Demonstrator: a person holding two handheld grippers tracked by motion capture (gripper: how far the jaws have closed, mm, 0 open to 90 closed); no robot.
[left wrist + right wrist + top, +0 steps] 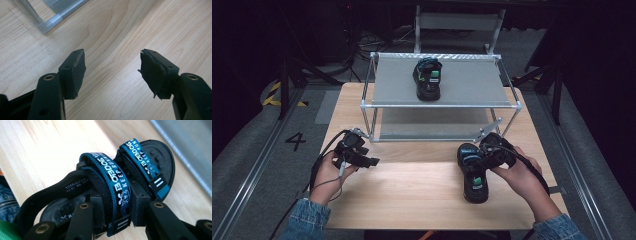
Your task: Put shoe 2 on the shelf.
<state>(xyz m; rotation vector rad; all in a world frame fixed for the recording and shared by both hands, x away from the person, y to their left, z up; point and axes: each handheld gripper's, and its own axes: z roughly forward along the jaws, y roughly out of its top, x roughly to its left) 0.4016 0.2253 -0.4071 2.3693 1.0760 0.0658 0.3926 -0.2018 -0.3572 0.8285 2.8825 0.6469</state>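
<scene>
The right gripper point(484, 156) sits at about 4 o'clock on the wooden table point(412, 195), held in the person's right hand point(523, 176). In the right gripper view its two black jaws stand on either side of the rear blue strap point(113, 187) of a black sandal point(474, 172), with the pads pressing against the strap's edges; the jaws are partly closed and grip the sandal by that strap. A second blue strap point(143, 165) crosses the sandal nearer its toe, at about 1 o'clock in that view, and both straps carry white lettering. In the high view the sandal lies lengthwise, one end under the gripper and the other end pointing toward 6 o'clock; whether its sole touches the table cannot be told. The left gripper point(362, 159) sits at about 8 o'clock on the table, held in the person's left hand point(329, 175). In the left gripper view its jaws stand wide apart with bare table between them, holding nothing. A metal rack point(442, 105) with two grey shelves occupies the 12 o'clock part of the table. A second black sandal point(428, 77) rests on the top shelf, near its middle, well apart from both grippers.
</scene>
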